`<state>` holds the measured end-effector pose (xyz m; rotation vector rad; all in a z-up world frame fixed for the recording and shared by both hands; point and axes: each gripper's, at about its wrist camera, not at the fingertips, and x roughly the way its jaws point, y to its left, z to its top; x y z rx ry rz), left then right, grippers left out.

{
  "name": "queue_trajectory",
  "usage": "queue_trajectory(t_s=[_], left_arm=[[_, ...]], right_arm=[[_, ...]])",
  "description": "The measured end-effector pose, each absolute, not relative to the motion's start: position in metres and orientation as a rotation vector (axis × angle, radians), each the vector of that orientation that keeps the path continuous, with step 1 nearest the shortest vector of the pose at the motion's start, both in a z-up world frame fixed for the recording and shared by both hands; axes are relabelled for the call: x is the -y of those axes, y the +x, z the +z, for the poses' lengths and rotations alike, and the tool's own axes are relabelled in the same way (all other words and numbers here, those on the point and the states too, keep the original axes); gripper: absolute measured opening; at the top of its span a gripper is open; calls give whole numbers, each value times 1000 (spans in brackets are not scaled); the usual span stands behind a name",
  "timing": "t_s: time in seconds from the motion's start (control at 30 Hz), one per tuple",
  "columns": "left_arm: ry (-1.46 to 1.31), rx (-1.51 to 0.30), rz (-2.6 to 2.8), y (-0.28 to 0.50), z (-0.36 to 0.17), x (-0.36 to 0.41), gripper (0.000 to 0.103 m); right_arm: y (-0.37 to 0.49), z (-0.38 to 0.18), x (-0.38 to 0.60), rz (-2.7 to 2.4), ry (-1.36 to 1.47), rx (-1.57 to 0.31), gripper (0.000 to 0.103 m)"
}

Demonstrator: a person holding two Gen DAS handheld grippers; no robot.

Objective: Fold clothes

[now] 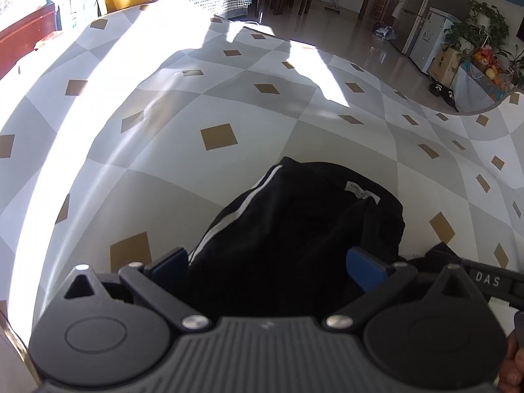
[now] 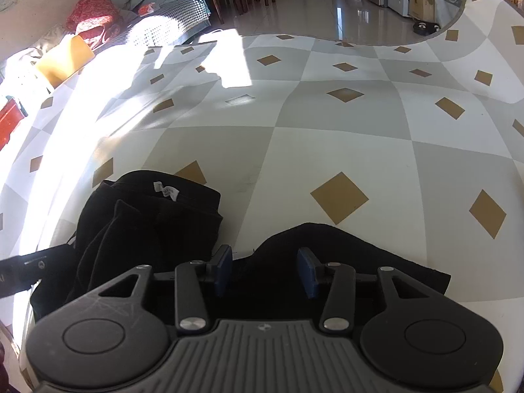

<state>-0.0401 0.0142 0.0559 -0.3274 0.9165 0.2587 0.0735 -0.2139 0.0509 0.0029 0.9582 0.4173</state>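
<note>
A black garment with white side stripes [image 1: 294, 229] lies bunched on the checked tablecloth [image 1: 213, 104], a white label showing on top. My left gripper [image 1: 275, 267] is open, its blue pads on either side of the bunched cloth. In the right wrist view the same garment [image 2: 147, 226] lies at the left, with a flatter black part [image 2: 344, 249] in front. My right gripper [image 2: 267, 270] is open over that flat part's near edge. The tip of the other gripper [image 2: 19, 275] shows at the left edge.
The tablecloth [image 2: 327, 131] has grey and white squares with tan diamonds, and bright sun patches at the left. Beyond the table's far edge are a sofa with cushions [image 2: 98, 16], chairs, a fridge [image 1: 422, 16] and plants [image 1: 475, 32].
</note>
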Motion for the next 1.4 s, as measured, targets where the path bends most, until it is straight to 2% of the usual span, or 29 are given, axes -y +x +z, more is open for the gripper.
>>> queue_trajectory(t_s=[0.37,0.7,1.03,1.1,1.17,1.23,1.33,1.4], left_arm=[[-324,-970,246,-87,40,-15,103],[-331,-1051,279,-101,18,-30,103],[-306,-1023,287,-101,14,-32,103],[-335,-1013,289,-102,15,-36,103],[-372,-1002,291,-103,16,-41,103],[-399,-994,299,-103,16,-46,103],[-429,-983,313,-104,17,-51,103],[-448,-972,326,-105,18,-54,103]], right_arm=[[51,64,200,677,108,-929,52],[39,53,173,717,14,-899,58],[39,36,161,716,-50,-920,59],[38,36,162,715,-51,-915,53],[37,37,162,712,-53,-907,37],[33,40,162,719,-78,-884,25],[26,45,161,742,-116,-853,15],[21,49,162,756,-127,-836,12]])
